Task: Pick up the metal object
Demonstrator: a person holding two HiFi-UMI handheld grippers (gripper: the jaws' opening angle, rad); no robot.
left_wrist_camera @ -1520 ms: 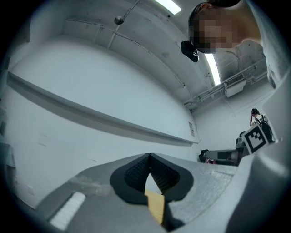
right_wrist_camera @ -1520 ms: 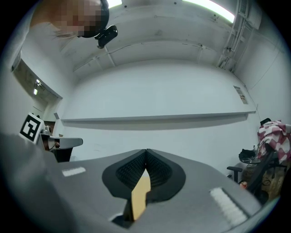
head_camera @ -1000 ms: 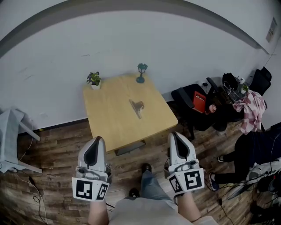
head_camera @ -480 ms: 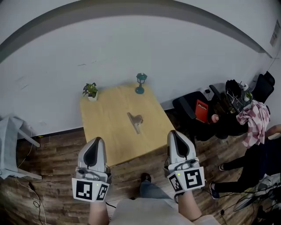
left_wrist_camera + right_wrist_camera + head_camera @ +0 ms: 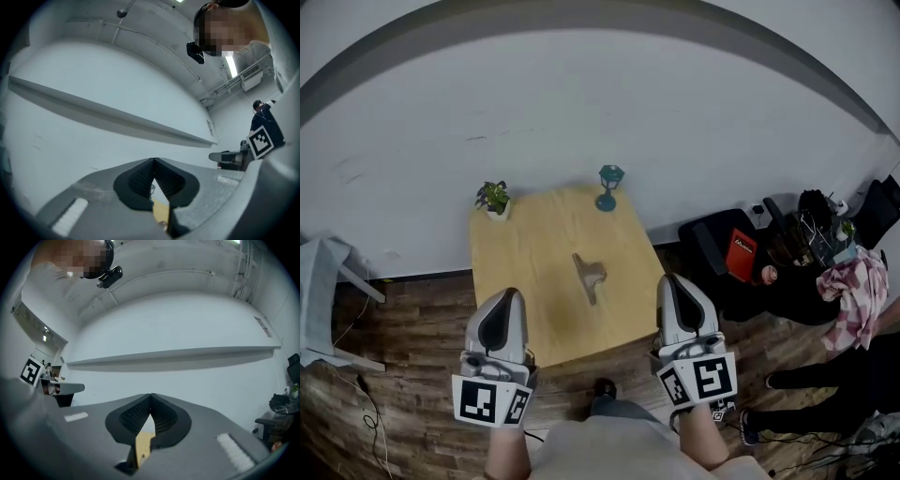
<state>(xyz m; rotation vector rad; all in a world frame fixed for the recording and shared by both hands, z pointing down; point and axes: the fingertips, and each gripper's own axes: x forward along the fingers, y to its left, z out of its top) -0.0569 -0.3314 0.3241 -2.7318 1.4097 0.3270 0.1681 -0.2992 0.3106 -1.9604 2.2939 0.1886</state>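
A small metal object (image 5: pixel 590 275) lies near the middle of a light wooden table (image 5: pixel 516 272) in the head view. My left gripper (image 5: pixel 501 313) hangs at the table's near left edge, my right gripper (image 5: pixel 675 305) off its near right corner; both are short of the object. In the left gripper view the left gripper (image 5: pixel 153 161) has its jaws together with nothing between them. The right gripper (image 5: pixel 150 397) in the right gripper view is likewise shut and empty. Both gripper views look mostly at the white wall, with a sliver of table showing below the jaws.
A small potted plant (image 5: pixel 494 199) and a teal lamp-shaped ornament (image 5: pixel 608 187) stand at the table's far edge by the white wall. Black chairs with a red box (image 5: pixel 740 253) and clothes (image 5: pixel 855 295) crowd the right. A grey chair (image 5: pixel 319 300) stands left on wood floor.
The table and the metal object have come nearer and lower in the head view as both grippers moved forward toward it. Jaws stayed together.
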